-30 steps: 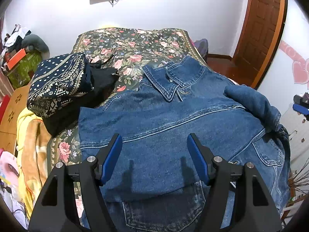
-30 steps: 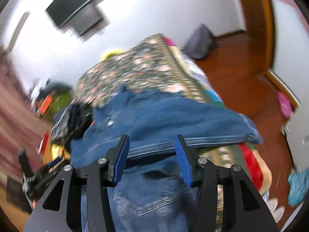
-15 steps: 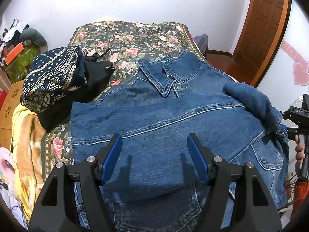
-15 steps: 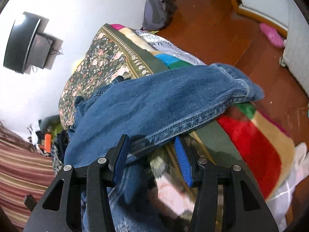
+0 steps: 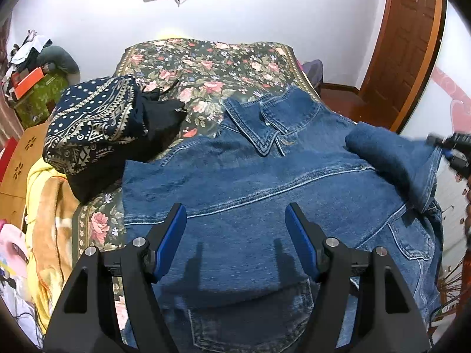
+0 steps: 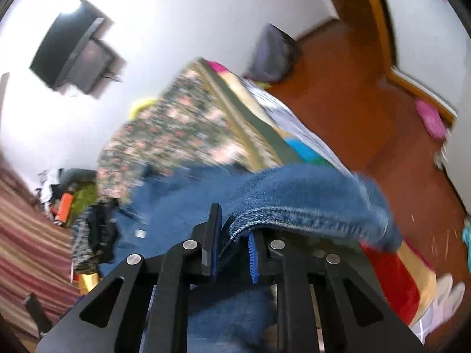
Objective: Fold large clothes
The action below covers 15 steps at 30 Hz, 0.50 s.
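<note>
A blue denim jacket (image 5: 265, 182) lies back up on the floral bed (image 5: 206, 61), collar toward the far wall, over blue jeans (image 5: 250, 323) at the near edge. My left gripper (image 5: 235, 235) is open and empty, hovering over the jacket's back. The jacket's right sleeve (image 5: 391, 156) is folded in over the back. My right gripper (image 6: 232, 244) is shut on that sleeve's cuff edge (image 6: 294, 209) and lifts it; it also shows at the right edge of the left wrist view (image 5: 450, 150).
A pile of folded dark patterned clothes (image 5: 94, 123) sits on the bed's left side. Yellow and orange blankets (image 5: 44, 206) hang off the left edge. A wooden door (image 5: 412, 44) and red-brown floor (image 6: 368, 103) lie to the right.
My right gripper has closed on the sleeve cuff, which it only straddled before, and has raised it. My left gripper has stayed open over the jacket's back.
</note>
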Each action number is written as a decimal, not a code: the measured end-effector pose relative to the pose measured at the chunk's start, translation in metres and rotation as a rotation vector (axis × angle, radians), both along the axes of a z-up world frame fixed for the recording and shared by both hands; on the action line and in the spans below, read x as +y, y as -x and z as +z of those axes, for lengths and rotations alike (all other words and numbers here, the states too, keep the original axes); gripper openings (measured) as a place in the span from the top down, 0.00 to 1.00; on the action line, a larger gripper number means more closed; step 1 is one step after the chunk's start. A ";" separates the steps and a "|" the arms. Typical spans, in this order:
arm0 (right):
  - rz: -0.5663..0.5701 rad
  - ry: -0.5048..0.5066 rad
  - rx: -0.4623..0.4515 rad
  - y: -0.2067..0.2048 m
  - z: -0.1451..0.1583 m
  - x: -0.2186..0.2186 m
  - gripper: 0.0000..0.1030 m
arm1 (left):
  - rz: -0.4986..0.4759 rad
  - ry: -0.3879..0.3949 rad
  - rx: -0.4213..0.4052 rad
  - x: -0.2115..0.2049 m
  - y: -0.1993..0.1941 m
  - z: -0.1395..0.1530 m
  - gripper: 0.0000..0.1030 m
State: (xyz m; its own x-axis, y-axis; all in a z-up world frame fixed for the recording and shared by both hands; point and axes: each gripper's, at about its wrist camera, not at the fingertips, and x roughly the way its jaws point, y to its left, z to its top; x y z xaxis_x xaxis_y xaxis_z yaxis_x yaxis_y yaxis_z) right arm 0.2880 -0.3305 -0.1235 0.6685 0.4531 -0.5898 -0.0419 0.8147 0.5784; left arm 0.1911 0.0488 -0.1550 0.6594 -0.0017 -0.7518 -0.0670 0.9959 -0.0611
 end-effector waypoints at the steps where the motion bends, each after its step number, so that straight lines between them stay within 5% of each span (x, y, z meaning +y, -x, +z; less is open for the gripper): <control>1: 0.017 0.007 -0.027 0.002 0.011 0.005 0.87 | 0.003 0.001 -0.006 0.003 0.002 0.002 0.34; 9: 0.298 0.067 -0.239 0.034 0.086 0.107 0.89 | 0.021 0.009 -0.049 0.025 0.016 0.012 0.33; 15: 0.506 0.211 -0.205 0.050 0.056 0.205 0.89 | 0.044 0.017 -0.072 0.045 0.031 0.018 0.34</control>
State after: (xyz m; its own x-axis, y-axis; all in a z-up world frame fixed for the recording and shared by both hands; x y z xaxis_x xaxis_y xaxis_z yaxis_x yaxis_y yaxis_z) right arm 0.2385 -0.1256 -0.0673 0.5093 0.6325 -0.5836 -0.5496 0.7609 0.3450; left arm 0.1599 0.0935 -0.1373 0.7117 0.0160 -0.7023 -0.1057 0.9908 -0.0845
